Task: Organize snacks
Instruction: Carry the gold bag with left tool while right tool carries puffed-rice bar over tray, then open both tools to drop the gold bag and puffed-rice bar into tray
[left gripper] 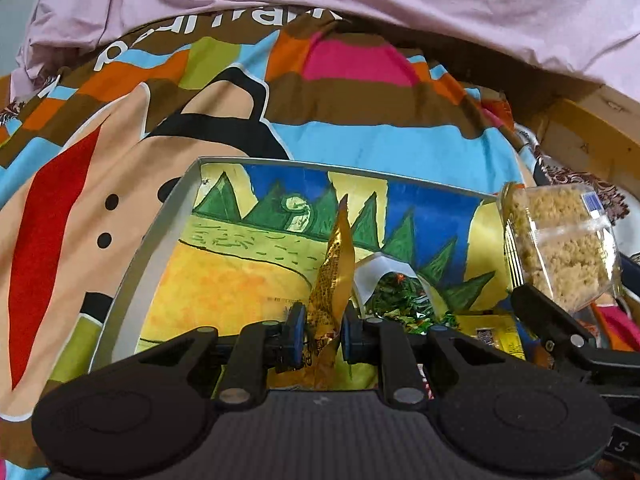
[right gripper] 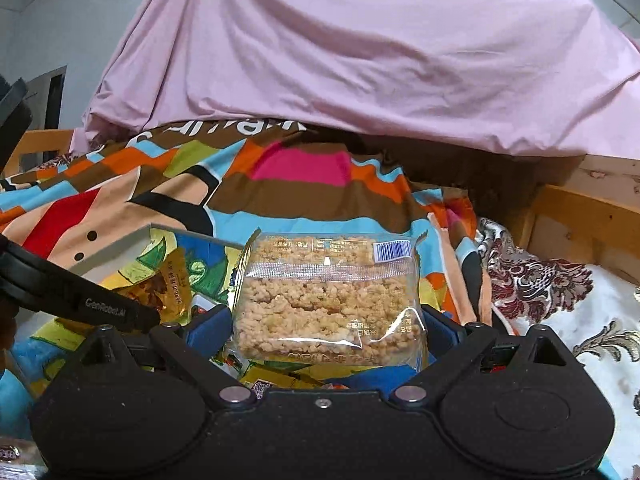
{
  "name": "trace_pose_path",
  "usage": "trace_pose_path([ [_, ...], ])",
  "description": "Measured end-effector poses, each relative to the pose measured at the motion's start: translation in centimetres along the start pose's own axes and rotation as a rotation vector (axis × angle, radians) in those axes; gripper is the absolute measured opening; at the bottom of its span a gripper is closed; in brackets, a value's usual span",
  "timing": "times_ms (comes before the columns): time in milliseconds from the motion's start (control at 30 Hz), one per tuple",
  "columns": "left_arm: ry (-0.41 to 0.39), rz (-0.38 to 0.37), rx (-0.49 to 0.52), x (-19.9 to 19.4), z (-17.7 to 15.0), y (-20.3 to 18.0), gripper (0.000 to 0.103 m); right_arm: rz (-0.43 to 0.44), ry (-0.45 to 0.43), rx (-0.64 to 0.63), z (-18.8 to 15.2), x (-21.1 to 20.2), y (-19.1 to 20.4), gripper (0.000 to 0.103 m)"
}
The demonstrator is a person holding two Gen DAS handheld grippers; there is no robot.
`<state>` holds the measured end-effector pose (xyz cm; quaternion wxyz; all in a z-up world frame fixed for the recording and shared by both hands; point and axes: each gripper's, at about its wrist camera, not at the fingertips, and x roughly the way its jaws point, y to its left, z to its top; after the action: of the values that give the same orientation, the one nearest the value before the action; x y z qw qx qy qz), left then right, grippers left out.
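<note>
Snacks are being held over a shallow box [left gripper: 132, 248] with a painted landscape on its floor, which lies on a colourful bedspread [left gripper: 360, 136] on a bed. Left tongs [left gripper: 322, 330] are clamped on a thin gold packet [left gripper: 334, 264], which stands upright between the blue pads above the near middle of the box. Just right of it, a green wrapped snack [left gripper: 394, 300] lies in the box under a curled white strip. Right tongs [right gripper: 328, 330] are clamped on a clear bag of puffed rice cake [right gripper: 326, 304], held by its two sides at the right edge of the box, barcode at its far right corner. Beyond the bedspread, a pink sheet [right gripper: 360, 60] fills the far side, and a wooden bed frame [right gripper: 580, 216] shows at far right
</note>
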<state>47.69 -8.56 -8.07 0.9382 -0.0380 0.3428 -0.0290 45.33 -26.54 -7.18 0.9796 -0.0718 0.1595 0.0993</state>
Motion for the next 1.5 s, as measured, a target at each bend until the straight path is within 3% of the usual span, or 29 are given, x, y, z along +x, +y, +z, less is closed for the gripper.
trace_pose_path([
  [567,0.011,-0.019,-0.037,0.9,-0.2,-0.6,0.020,0.029,0.083,-0.016,-0.6,1.4,0.1,0.098],
  [867,0.026,-0.046,-0.027,1.1,-0.5,-0.4,0.024,0.012,0.071,-0.032,-0.6,1.2,0.1,0.099],
  [1033,-0.003,-0.056,-0.013,0.4,-0.7,-0.1,0.047,-0.020,0.052,-0.043,-0.2,0.4,0.0,0.102],
  [1300,-0.043,-0.082,-0.005,-1.5,-1.3,-0.2,0.070,-0.067,0.055,-0.003,0.6,-1.6,-1.2,0.102],
  [1433,-0.081,-0.080,0.003,-3.5,-1.1,-0.4,0.089,-0.076,0.032,0.025,1.9,-3.6,-1.8,0.102],
  [1500,-0.104,-0.076,0.005,-4.7,-0.8,-0.5,0.092,-0.080,0.014,0.049,2.6,-4.9,-2.1,0.102],
])
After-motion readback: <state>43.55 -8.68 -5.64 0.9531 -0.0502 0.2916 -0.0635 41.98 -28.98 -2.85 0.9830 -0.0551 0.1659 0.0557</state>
